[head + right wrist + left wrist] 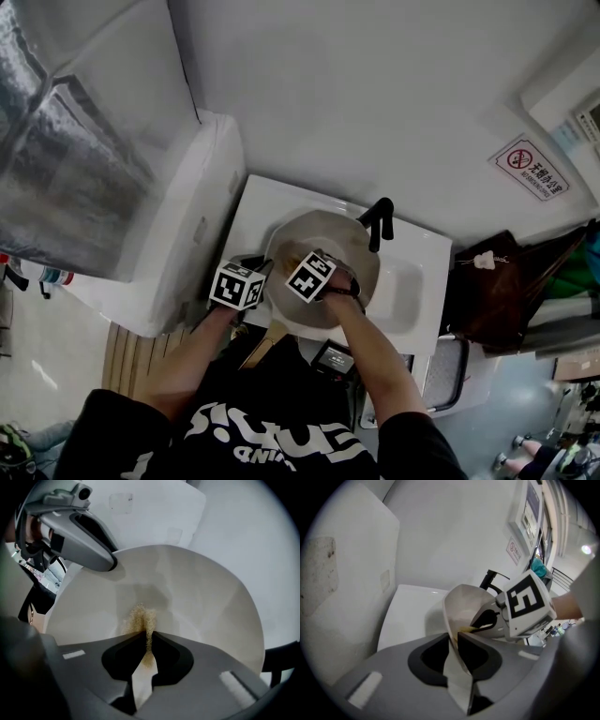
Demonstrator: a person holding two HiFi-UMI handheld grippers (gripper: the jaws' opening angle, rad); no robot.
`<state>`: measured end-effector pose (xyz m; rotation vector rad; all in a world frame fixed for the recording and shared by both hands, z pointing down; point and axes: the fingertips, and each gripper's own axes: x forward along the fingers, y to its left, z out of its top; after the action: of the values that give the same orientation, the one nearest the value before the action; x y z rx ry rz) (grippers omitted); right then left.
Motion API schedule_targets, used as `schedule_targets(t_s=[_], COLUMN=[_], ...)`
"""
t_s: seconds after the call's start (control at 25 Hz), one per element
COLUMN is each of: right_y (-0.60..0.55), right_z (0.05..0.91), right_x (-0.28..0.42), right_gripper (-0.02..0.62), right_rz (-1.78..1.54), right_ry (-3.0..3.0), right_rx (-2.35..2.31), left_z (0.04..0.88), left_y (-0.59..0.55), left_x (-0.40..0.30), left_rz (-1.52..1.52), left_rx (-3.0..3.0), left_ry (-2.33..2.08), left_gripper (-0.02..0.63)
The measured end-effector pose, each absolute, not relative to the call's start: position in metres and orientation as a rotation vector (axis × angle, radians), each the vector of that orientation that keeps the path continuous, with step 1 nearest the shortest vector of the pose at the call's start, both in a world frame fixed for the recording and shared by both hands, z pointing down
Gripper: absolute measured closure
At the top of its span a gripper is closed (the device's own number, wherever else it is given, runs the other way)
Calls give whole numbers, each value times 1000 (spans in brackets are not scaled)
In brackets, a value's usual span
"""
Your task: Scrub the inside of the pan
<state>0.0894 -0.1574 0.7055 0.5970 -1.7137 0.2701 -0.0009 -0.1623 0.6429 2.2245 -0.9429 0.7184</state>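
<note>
A pale round pan (330, 234) is held tilted over the white sink (417, 281). My left gripper (267, 274) is shut on the pan's near-left rim, and in the left gripper view the thin rim (451, 620) runs between the closed jaws of the left gripper (457, 638). My right gripper (303, 260) points down into the pan. It is shut on a tan fibrous scrubber (140, 618) that presses against the cream inside of the pan (197, 592), in front of the right gripper (149, 638). The scrubber (468, 629) also shows as a yellow sliver under the right gripper (480, 623).
A black faucet (380, 221) stands behind the pan. A white cabinet (192, 216) and a foil-covered surface (66, 150) are on the left. A red no-smoking sign (532, 169) hangs on the wall, and dark bags (511, 291) lie to the right of the sink.
</note>
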Motion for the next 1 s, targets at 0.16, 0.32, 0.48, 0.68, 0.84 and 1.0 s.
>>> schedule_targets(t_s=[0.16,0.32,0.48,0.68,0.84,1.0], right_y=[-177,-190,-202,-211,-214,-211], right_z=[701,699,696,694,692,692], right_x=[100,110,121,137,154,167], right_gripper=[551,551,552,552,552,552], right_rz=[228,191,163,140,107,113], right_ry=[-1683,-1654,-1629,-1597,-1548,-1522], right_rx=[654,692,728,780,827,840], left_z=[645,646,647,648,648,649], left_y=[-163,-162,-163,-164,-164,-164], left_x=[-1,-1,0,-1,-1,0], left_rz=[724,731,731,735,735,735], left_rx=[2220,2219,2218,2218,2218,2220], left_ry=[-941,-935,-931,-927,-924,-921], left_gripper=[549,549,550,551,551,551])
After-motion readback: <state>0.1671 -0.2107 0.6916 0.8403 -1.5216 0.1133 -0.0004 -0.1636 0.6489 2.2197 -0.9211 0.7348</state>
